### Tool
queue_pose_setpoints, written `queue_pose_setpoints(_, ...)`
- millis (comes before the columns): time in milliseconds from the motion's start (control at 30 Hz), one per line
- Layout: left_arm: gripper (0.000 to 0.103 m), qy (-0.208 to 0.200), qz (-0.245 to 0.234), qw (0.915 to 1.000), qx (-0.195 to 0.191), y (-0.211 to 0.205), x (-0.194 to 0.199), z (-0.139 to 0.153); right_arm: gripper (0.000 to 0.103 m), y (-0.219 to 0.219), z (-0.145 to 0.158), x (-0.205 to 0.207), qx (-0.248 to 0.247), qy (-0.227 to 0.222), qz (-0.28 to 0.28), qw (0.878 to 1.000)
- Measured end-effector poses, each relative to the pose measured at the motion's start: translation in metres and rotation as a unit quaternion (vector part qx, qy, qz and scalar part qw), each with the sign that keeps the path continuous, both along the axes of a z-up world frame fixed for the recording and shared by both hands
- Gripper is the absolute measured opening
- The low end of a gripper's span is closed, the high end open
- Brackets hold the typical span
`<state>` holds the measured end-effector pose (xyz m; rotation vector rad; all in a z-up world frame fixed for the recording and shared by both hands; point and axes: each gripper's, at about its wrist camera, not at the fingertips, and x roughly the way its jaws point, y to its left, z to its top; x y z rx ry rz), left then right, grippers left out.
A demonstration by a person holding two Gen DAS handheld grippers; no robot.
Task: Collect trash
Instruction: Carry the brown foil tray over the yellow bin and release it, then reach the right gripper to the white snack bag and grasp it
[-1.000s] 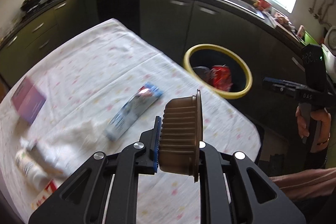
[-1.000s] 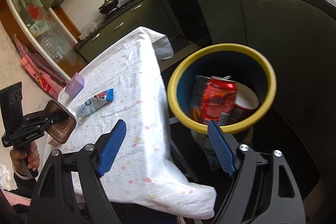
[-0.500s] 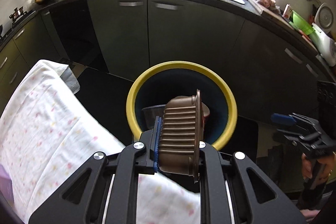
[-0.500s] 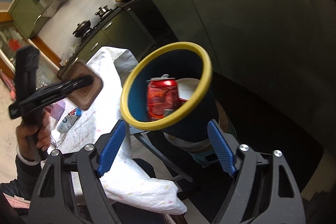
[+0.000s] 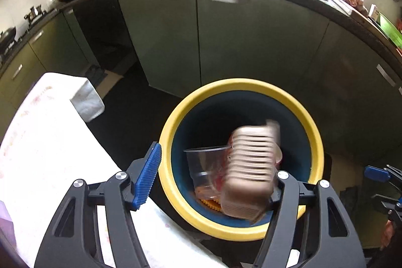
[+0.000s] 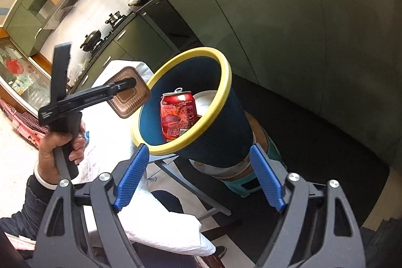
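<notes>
The left tool is opening, its jaws wide apart. A brown ribbed plastic tray, blurred, sits loose against its right finger, over the bin mouth. The yellow-rimmed, dark blue bin, beside the bench edge, holds a clear cup and a red can. The right tool is open and empty.

A brown ribbed tray blurs above the yellow-rimmed, dark blue bin holding a red can.
</notes>
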<state>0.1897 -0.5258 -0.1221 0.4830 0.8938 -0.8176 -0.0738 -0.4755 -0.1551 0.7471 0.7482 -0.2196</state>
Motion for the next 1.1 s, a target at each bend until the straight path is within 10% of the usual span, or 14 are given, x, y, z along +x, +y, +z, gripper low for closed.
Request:
queue_pose_setpoints(467, 0.079, -0.049, 0.036, 0.9971, -0.046, 0.070, -0.019, 0.057, 0.078, 0.016, 0.012, 0.010, -0.012, -0.005, 0.029, 0.999)
queue_pose_setpoints(833, 0.085, -0.059, 0.143, 0.9775, -0.143, 0.251, -0.059, 0.112, 0.078, 0.048, 0.017, 0.042, -0.018, -0.008, 0.088, 0.996)
queue_pose_setpoints(1100, 0.087, -0.096, 0.226, 0.9597, -0.137, 0.374, -0.101, 0.116, 0.078, 0.112, 0.040, 0.096, -0.044, -0.017, 0.188, 0.981)
